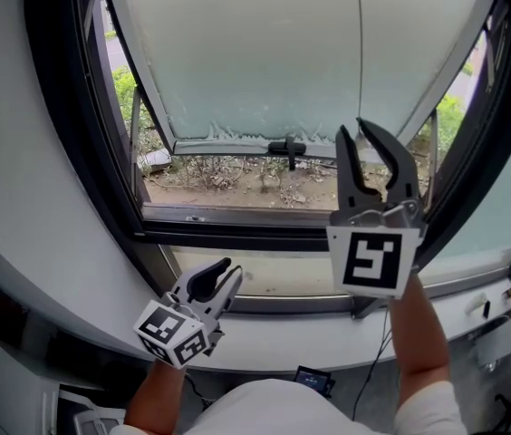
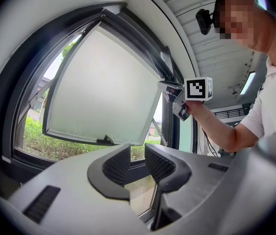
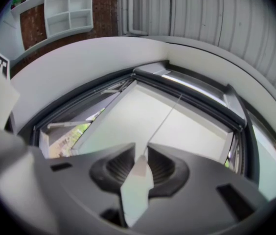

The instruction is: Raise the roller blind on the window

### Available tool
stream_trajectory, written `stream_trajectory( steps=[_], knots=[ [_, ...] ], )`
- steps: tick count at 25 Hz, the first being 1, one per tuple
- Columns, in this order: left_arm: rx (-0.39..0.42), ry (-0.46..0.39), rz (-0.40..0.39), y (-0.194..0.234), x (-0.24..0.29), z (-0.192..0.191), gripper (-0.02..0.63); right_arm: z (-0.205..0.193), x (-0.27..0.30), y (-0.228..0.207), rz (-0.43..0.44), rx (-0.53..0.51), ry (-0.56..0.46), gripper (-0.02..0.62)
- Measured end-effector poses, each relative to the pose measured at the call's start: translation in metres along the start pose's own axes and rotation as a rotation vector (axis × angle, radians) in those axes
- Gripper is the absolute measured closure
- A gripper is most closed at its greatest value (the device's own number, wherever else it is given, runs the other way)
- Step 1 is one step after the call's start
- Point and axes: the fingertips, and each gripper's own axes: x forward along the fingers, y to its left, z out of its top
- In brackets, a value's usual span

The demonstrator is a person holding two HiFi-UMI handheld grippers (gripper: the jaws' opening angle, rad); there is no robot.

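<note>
The window's sash (image 1: 265, 53) is tilted open and a pale blind sheet (image 2: 99, 87) covers it. A thin pull cord (image 1: 360, 53) hangs down in front of the sheet. My right gripper (image 1: 353, 130) is raised to the cord's lower end. In the right gripper view the cord (image 3: 165, 119) runs into my right gripper (image 3: 138, 156), whose jaws are shut on a pale pull piece (image 3: 139, 173) at the cord's end. My left gripper (image 1: 230, 270) hangs low by the sill, open and empty, and its jaws (image 2: 137, 163) point at the sash.
A black handle (image 1: 287, 145) sits on the sash's lower edge. The dark window frame (image 1: 228, 234) and a white sill (image 1: 274, 352) lie below. Greenery (image 1: 129, 89) shows outside. Cables and a small device (image 1: 313, 379) are under the sill. White shelving (image 3: 67, 6) is behind me.
</note>
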Motion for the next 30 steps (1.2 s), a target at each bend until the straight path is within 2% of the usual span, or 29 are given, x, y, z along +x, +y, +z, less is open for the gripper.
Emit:
stream_trajectory(
  steps=[17,30],
  knots=[
    [-0.003,0.002,0.01,0.004,-0.005,0.001,0.497,0.0,0.009,0.01,0.009,-0.014,0.012,0.518],
    [0.001,0.011,-0.004,0.003,-0.003,0.0,0.497,-0.006,0.01,0.013,0.014,-0.011,0.033,0.487]
  ],
)
